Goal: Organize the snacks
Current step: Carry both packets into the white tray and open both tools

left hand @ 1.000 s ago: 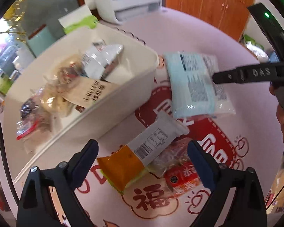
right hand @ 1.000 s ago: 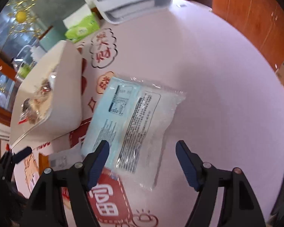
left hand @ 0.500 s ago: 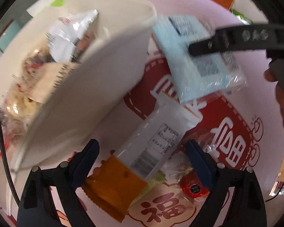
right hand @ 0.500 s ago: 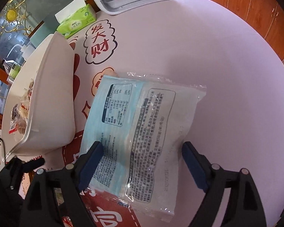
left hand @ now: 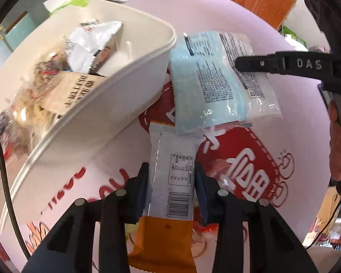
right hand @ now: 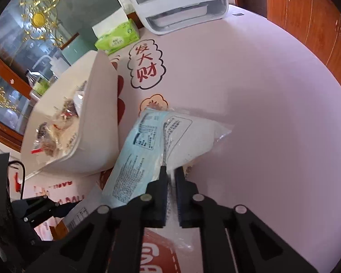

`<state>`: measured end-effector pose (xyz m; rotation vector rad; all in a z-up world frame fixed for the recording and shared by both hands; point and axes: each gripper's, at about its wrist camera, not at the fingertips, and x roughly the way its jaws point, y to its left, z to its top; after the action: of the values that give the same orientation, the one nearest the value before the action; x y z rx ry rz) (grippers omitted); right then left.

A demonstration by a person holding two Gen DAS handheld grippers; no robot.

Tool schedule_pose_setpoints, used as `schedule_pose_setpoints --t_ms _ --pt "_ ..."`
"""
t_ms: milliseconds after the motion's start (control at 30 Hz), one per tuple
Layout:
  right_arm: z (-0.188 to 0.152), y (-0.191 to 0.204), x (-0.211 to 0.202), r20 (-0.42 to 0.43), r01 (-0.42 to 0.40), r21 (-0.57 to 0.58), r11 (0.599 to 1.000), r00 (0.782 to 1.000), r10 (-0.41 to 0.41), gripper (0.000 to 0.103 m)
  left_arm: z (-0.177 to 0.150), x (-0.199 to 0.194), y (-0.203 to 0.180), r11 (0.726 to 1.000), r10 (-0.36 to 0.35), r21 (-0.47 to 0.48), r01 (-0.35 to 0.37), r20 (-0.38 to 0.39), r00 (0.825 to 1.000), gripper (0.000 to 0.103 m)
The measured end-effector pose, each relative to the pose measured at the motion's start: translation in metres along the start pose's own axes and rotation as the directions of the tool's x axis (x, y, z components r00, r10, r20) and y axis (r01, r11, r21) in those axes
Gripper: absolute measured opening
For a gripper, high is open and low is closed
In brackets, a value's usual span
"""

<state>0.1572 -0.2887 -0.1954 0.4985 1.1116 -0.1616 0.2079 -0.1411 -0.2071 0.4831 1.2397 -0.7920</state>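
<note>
Surface: pale pink surface (right hand: 272, 104) with red festive prints carried everything; wooden cabinets (right hand: 311, 20) stood behind.
Bin: the white bin (left hand: 106, 113), at the left, held several wrapped snacks, among them a silver-white packet (left hand: 91, 43) and a tan-labelled pack (left hand: 75, 91).
Left gripper: the left gripper (left hand: 171, 188) was closing, its fingers (left hand: 142, 193) pinching the grey-and-orange snack bar (left hand: 170, 182) across its width, just beside the bin's wall.
Right gripper: the right gripper (right hand: 169, 182) had its fingers (right hand: 160, 195) pressed nearly together, nipping a fold of the pale blue snack bag (right hand: 147, 150), which lay beside the bin.
Technique: judging by this, each pack should be lifted clear of the rim before moving over the bin; the thin film in the right pinch might slip, so a steady lift seemed wise.
Overlap: the bag's corner rested on the bar's far end, so raising the bag first would likely free the bar.
</note>
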Motion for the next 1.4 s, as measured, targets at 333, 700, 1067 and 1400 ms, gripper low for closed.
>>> schedule_pose_setpoints --t_ms 333,700,1067,1400 --pt "-0.010 0.015 -0.064 0.094 -0.005 -0.090 0.996 0.996 0.014 0.004 -0.028 -0.087 0.010 0.989 0.026 -0.147 0.001 0.184 0.983 0.036" --pt "-0.004 0.084 -0.160 0.230 0.009 -0.279 0.960 0.972 0.058 0.003 -0.028 -0.209 0.049 0.940 0.224 -0.323 -0.108 0.347 0.911 0.036" --pt "0.057 0.192 -0.217 0.399 0.020 -0.374 0.927 0.906 0.142 0.003 0.013 -0.251 0.133 0.887 0.342 -0.438 -0.146 0.412 0.845 0.036" --pt "0.109 0.245 -0.142 0.328 0.024 -0.364 0.931 0.939 0.104 0.005 0.043 -0.192 0.187 0.875 0.334 -0.457 -0.160 0.332 0.882 0.042"
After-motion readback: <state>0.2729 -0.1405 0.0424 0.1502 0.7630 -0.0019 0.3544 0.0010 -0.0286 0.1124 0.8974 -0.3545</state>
